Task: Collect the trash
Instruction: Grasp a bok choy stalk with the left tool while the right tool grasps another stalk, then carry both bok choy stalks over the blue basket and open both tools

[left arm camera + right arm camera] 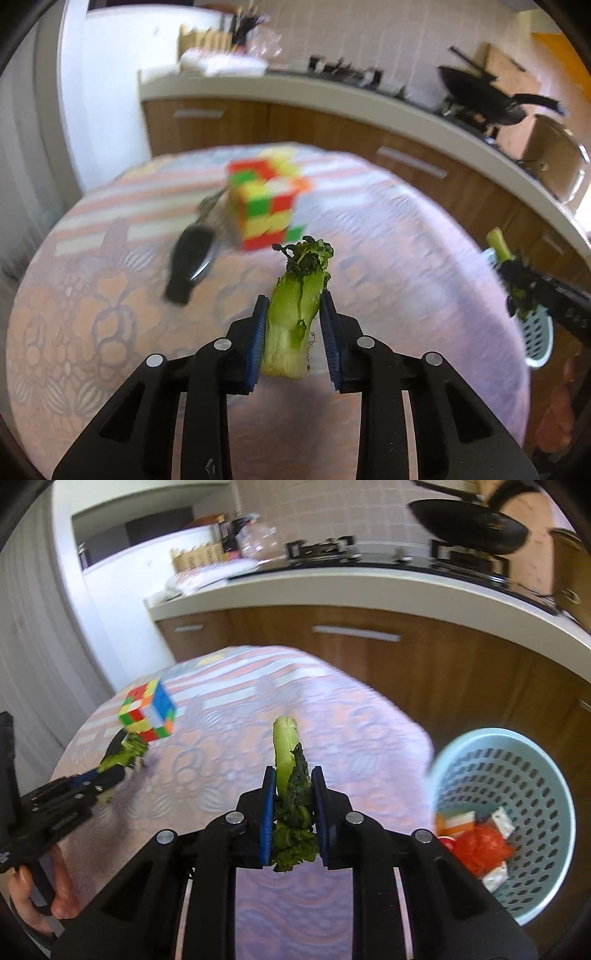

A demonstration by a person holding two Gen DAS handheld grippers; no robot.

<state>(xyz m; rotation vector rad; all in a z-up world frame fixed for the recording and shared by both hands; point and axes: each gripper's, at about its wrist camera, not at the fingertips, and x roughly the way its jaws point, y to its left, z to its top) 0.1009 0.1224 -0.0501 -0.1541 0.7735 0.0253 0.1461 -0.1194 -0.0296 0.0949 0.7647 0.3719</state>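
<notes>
A: Left gripper (293, 332) status?

B: Jaws nearly closed, blue pads clamped on a pale green vegetable stalk stub with dark wilted leaf at its tip (295, 306). Cut end sits back between the pads, leafy end points to 12 o'clock, above the round table with pink-and-orange patterned cloth (110, 295).

A: Right gripper (293, 808)?

B: Same story. Jaws narrowly apart, gripping a second green stalk wrapped in dark crumpled leaves (291, 801); pale stem sticks out toward 12. It is held over the table edge, with the light blue perforated plastic basket (535, 768) at 3 o'clock, just beside the table. Basket holds red crumpled wrapping and small cartons.

A: Anything else on the table?

B: Multicoloured puzzle cube (266, 203) at 11 o'clock from the left gripper, black key fob with metal ring (192, 266) beside it at 10. Both motion-blurred.

A: What is unclear?

B: In the left view the basket is cut off at 3 o'clock, partly hidden by the right gripper. The hand (37, 897) on the left gripper shows only fingers at 8 o'clock in the right view.
</notes>
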